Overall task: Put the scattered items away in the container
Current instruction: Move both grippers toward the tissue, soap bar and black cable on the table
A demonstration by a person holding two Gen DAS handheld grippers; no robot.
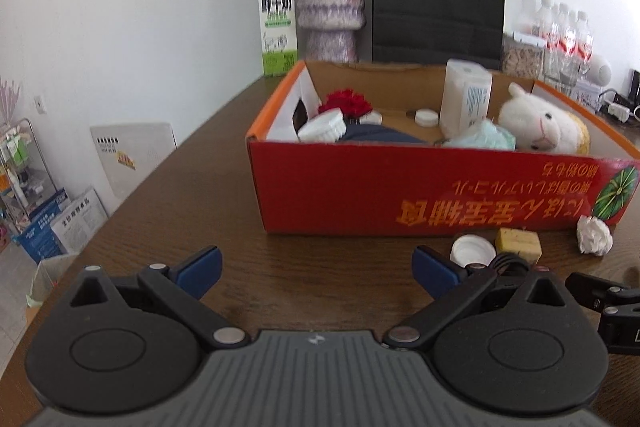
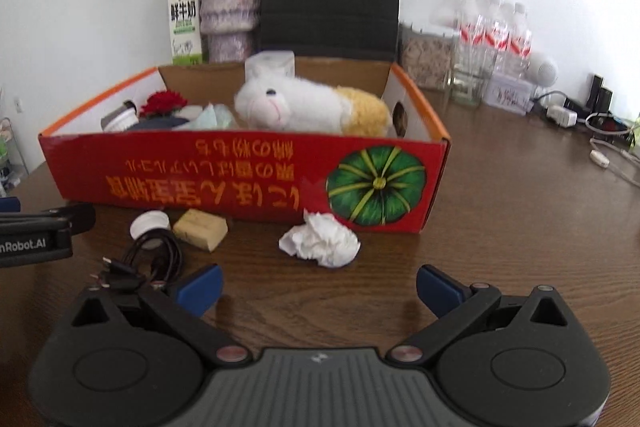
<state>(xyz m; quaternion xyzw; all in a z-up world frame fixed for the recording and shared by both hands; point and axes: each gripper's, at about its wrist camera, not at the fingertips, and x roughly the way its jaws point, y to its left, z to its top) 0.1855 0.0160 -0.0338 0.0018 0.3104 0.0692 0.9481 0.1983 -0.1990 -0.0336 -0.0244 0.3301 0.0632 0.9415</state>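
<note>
Left wrist view: the left gripper [image 1: 316, 273] hovers over the wooden table [image 1: 192, 195], jaws spread wide and empty. Ahead of the jaws stands the red cardboard box [image 1: 400, 191], holding a plush sheep [image 1: 540, 125], a white brush [image 1: 322, 125] and a red flower [image 1: 345, 101].

Right wrist view: the right gripper [image 2: 318, 291] is also wide apart, gripping nothing. Just ahead between the jaws lies a crumpled tissue [image 2: 320, 241]; ahead to the left sit a yellow sponge [image 2: 200, 228], a white lid [image 2: 149, 223] and a black cable [image 2: 154, 261], all outside the box.
</note>
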